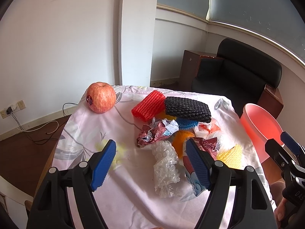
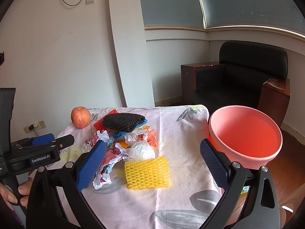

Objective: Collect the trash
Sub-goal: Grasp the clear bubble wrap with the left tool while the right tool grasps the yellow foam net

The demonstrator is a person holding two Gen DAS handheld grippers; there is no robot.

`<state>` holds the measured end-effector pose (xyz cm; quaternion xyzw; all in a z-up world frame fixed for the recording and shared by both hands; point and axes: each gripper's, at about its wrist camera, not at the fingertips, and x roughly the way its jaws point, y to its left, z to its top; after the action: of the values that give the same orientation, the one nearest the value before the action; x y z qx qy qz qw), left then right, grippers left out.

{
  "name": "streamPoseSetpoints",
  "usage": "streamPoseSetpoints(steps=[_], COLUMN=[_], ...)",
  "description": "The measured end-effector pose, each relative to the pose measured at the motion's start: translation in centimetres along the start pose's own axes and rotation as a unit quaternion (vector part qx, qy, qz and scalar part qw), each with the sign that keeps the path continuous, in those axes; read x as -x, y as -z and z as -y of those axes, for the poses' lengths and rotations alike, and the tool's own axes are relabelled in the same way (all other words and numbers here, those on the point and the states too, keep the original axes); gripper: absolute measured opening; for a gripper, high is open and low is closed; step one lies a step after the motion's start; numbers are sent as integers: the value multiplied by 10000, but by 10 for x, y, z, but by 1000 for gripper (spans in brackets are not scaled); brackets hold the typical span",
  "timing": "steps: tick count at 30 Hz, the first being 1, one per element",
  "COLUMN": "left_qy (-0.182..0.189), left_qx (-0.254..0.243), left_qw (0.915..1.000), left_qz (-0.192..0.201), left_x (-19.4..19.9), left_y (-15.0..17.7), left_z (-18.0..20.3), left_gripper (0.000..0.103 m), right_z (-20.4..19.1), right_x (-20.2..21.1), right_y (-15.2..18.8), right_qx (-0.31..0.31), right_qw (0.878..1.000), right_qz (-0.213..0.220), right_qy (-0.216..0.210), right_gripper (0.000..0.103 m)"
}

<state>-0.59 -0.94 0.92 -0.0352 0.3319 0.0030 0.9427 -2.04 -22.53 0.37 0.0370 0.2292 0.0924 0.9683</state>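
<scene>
Both grippers, left [image 1: 150, 164] & right [image 2: 152, 164], hang w/ jaws apart, empty; pinch yellow foam net [image 2: 147, 172] mid-body, then drop in pink bucket [image 2: 246, 135].

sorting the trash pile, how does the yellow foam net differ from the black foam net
The yellow foam net lies alone, flat on the tablecloth, at the near edge of the pile; the black foam net sits at the far side, stacked on top of red and blue nets. The yellow one is bright, the black one dark. In the right wrist view the yellow net lies between the open right gripper fingers' line; the black is well beyond. Both are ribbed mesh sleeves, lying untouched.
</scene>
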Motion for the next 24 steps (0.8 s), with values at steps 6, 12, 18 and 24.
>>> streamPoseSetpoints(steps=[6, 12, 18, 24], left_qy=[113, 327, 1074, 1388], left_qx=[-25, -38, -128, -349], left_qw=[9999, 9994, 9941, 9894], left_qz=[48, 141, 64, -237], left_x=[-2, -1, 5, 0], left_y=[2, 5, 13, 32], left_z=[-4, -12, -11, -2], left_gripper=[75, 72, 69, 59], right_z=[5, 12, 20, 29], right_x=[0, -2, -9, -17], right_y=[3, 9, 18, 27], right_qx=[-44, -104, -177, -319], right_qw=[10000, 9998, 9992, 9974], right_qz=[-27, -141, -356, -586], right_qy=[5, -12, -107, -279], right_gripper=[99, 99, 93, 84])
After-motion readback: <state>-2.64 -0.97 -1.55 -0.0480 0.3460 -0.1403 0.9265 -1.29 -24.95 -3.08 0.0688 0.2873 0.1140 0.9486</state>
